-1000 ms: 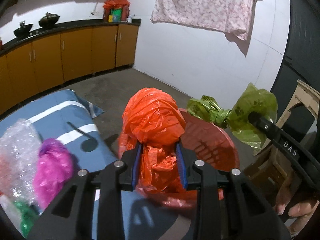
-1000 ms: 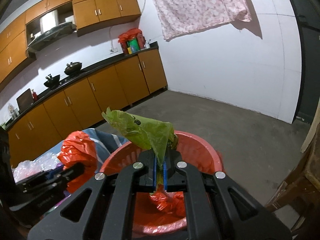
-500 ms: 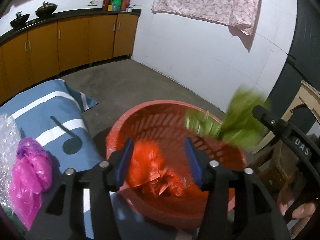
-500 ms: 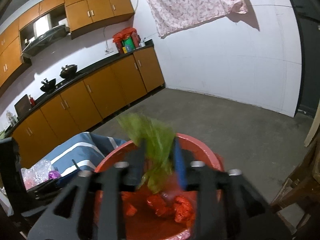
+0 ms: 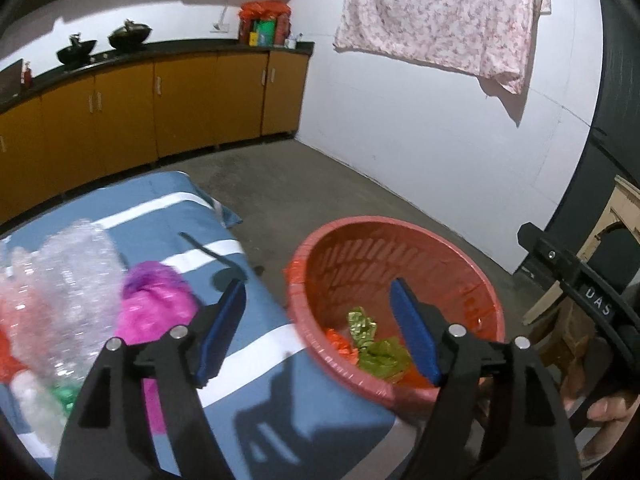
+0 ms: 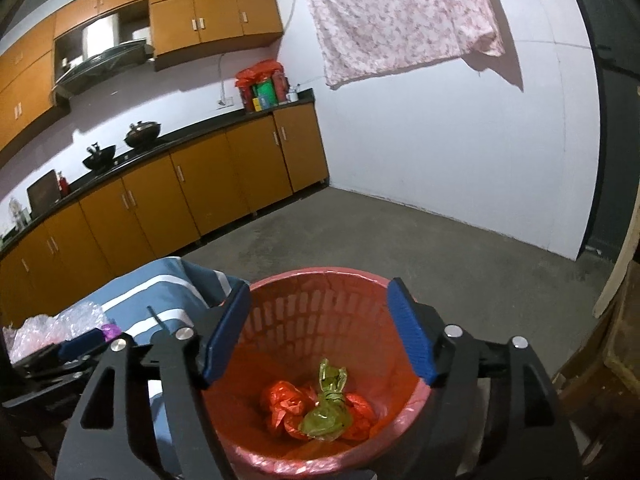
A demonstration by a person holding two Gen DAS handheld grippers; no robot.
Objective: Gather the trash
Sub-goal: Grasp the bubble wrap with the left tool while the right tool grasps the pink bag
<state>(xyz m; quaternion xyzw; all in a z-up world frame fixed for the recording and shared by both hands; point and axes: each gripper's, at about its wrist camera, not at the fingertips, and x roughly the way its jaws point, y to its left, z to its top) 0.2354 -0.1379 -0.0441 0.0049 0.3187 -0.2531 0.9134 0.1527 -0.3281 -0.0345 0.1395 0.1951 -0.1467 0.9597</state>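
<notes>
**Stock of trash: basket and table**

Item, my left gripper: lower centre of its view, blue pads spreading wider, nothing between them; table edge and basket rim show through the gap.

Item, my right gripper: lower centre of its view, jaws likewise widening, empty, hanging above the basket mouth.

Item, red basket: slotted plastic wall, lower centre of the right view, lower right of the left view, just beside the table edge.

Item, green bag: crumpled, on the basket floor, lying on top of the orange bag.

Item, pink bag: lower left of the left view, on the blue striped tablecloth.

Item, bubble wrap: far left, touching the pink bag.

Item, floral cloth: hanging on the white wall, upper right.
</notes>
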